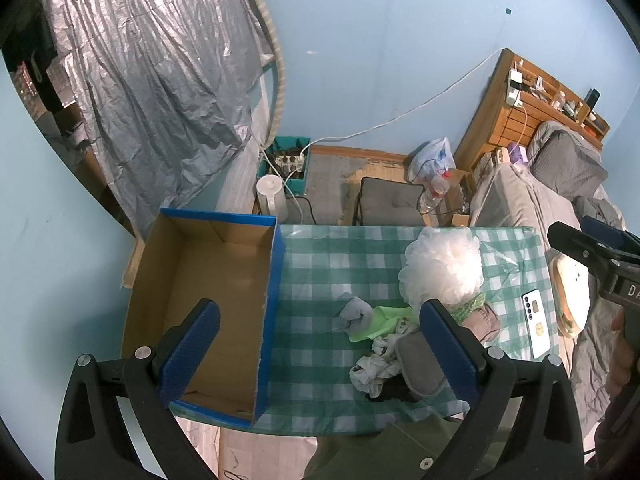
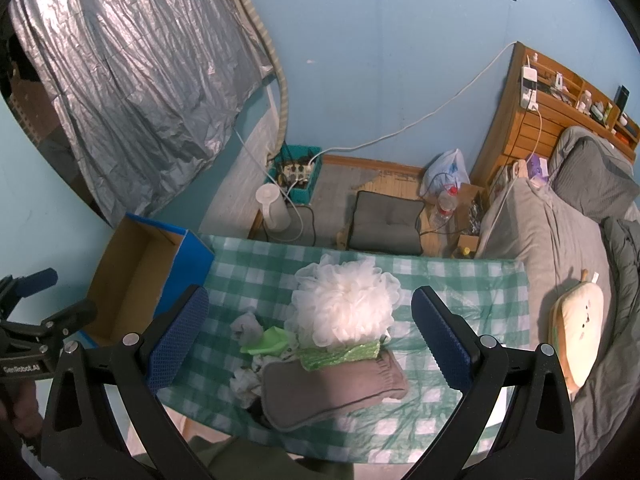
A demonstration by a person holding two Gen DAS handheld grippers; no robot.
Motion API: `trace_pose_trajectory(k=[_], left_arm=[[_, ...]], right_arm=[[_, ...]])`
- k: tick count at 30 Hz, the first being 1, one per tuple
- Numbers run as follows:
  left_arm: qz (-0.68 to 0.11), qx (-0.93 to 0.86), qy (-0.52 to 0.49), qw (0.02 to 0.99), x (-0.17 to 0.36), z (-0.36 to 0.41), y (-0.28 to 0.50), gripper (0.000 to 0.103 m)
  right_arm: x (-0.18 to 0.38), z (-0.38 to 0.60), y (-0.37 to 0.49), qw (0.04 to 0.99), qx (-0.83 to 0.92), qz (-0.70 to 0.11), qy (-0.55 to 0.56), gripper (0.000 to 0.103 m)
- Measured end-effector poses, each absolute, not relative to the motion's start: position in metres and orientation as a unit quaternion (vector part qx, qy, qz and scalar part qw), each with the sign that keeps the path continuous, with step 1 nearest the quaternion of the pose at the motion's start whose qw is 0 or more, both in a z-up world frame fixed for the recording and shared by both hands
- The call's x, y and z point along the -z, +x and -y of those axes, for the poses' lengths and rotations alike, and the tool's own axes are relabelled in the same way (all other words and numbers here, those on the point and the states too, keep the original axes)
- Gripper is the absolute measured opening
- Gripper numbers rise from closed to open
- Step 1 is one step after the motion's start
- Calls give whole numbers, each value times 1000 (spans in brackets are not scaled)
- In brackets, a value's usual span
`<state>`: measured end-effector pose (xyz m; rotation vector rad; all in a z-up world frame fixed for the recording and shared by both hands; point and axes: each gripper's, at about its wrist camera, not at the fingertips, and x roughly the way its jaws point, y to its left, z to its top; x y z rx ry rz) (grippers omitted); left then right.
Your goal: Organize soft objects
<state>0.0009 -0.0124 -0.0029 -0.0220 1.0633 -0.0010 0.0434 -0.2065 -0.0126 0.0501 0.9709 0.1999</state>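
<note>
Left claw (image 1: 320, 344): fingers spread wide, holding nothing, poised above the counter (image 1: 320, 264) with one blue pad over the open cardboard box (image 1: 208, 300) and the other over the near edge of the heap of soft things. Right claw (image 2: 312, 340): likewise wide and empty — the heap lies between its pads, below and ahead, not touched. Heap, from the right claw outward: grey flat mitt (image 2: 320, 392) nearest, lying on the checked cloth; green sparkly sponge (image 2: 340, 354) just behind it; white mesh bath pouf (image 2: 344, 308) on top of that; light green cloth (image 2: 268, 340) and small grey bundle (image 2: 246, 326) to the left; crumpled white fabric (image 2: 244, 382) at the near left. Box — blue outside, brown inside, empty — stands at the counter's left end, apart from the heap. White phone (image 1: 536, 322) lies at the counter's right edge; toast-shaped cushion (image 2: 576, 336) rests on the bed beyond.
</note>
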Motion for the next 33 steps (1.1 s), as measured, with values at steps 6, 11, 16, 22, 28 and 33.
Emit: trace_pose_trajectory(k=[6, 11, 16, 22, 28, 33], left_arm=[[-507, 0, -11, 862, 3, 13, 1, 101], [-507, 0, -11, 862, 3, 12, 1, 101], [-507, 0, -10, 862, 3, 13, 2, 101], [-508, 0, -11, 862, 3, 11, 2, 101], [-507, 0, -13, 862, 3, 15, 2, 101], [-506, 1, -12, 862, 4, 21, 2, 101]], right_arm=[[13, 207, 45, 879, -96, -467, 24, 101], [13, 207, 46, 878, -97, -467, 24, 101], [12, 207, 47, 878, -96, -468, 24, 101], [10, 206, 48, 878, -96, -468, 24, 101], [21, 209, 47, 877, -96, -470, 24, 101], [20, 211, 49, 876, -94, -472, 21, 101]])
